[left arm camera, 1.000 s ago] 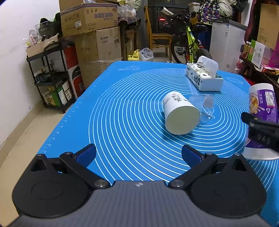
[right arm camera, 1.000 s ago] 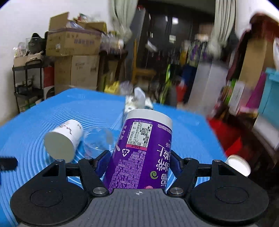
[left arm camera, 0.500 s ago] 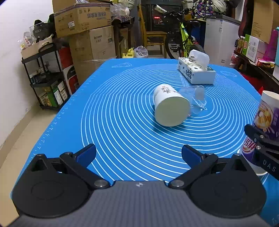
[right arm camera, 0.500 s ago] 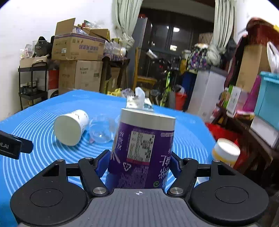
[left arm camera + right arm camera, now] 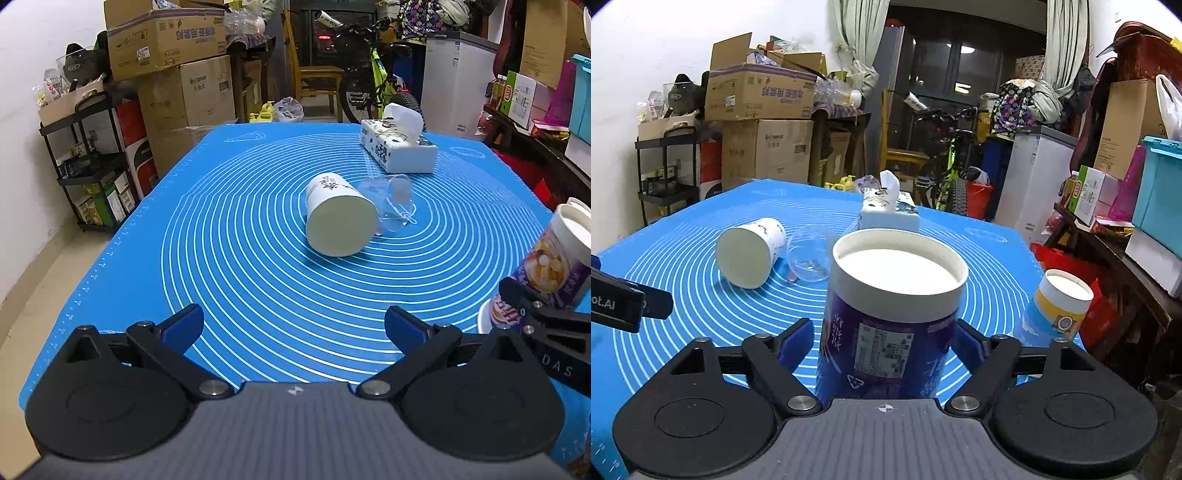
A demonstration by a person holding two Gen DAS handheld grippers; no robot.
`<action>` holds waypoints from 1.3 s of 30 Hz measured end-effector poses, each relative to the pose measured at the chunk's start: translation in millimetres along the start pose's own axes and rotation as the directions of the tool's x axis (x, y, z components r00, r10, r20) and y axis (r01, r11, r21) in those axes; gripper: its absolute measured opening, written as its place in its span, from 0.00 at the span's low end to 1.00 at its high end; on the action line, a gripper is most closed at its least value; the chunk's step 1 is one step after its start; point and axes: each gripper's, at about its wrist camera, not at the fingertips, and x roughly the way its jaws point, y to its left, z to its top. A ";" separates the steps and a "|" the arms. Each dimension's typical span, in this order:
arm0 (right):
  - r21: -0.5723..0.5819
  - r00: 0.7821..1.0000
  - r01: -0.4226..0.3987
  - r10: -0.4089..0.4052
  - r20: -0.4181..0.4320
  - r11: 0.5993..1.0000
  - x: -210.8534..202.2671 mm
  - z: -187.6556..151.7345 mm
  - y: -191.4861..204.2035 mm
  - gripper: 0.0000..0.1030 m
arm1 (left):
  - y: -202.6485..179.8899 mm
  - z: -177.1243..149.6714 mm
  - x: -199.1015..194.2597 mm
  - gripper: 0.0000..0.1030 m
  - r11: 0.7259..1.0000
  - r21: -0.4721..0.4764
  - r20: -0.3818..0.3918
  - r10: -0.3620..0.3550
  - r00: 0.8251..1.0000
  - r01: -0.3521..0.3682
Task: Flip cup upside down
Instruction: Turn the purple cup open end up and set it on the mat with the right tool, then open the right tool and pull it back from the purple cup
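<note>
My right gripper (image 5: 884,341) is shut on a purple paper cup (image 5: 886,332), held upside down with its white recessed base facing up. In the left wrist view the purple cup (image 5: 554,266) tilts at the right edge, its wide rim low near the blue mat (image 5: 258,288). My left gripper (image 5: 293,325) is open and empty above the near part of the mat. A white paper cup (image 5: 338,218) lies on its side mid-mat; it also shows in the right wrist view (image 5: 750,254).
A clear plastic cup (image 5: 393,203) lies beside the white cup. A tissue box (image 5: 397,149) sits at the far side. A yellow and white cup (image 5: 1056,310) stands upside down near the mat's right edge. Boxes, shelves and a bicycle surround the table.
My right gripper has tipped and lowered the purple cup, so its white base now faces the camera from below. The left gripper has drawn back slightly.
</note>
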 end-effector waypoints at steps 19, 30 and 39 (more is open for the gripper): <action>0.104 0.997 -0.039 0.046 -0.062 0.994 -86.0 -12.9 -50.0 0.95 | -35.9 -28.3 -56.4 1.00 0.995 0.020 0.052 -0.097 0.994 0.096; 0.107 0.995 -0.052 0.060 -0.076 0.993 -113.1 -19.1 -53.4 0.95 | -40.8 -39.0 -68.1 1.00 0.994 0.046 0.053 -0.104 0.993 0.102; 0.104 0.996 -0.049 0.057 -0.073 0.993 -123.7 -21.2 -53.3 0.95 | -47.0 -47.4 -74.1 1.00 0.992 0.071 0.056 -0.105 0.993 0.101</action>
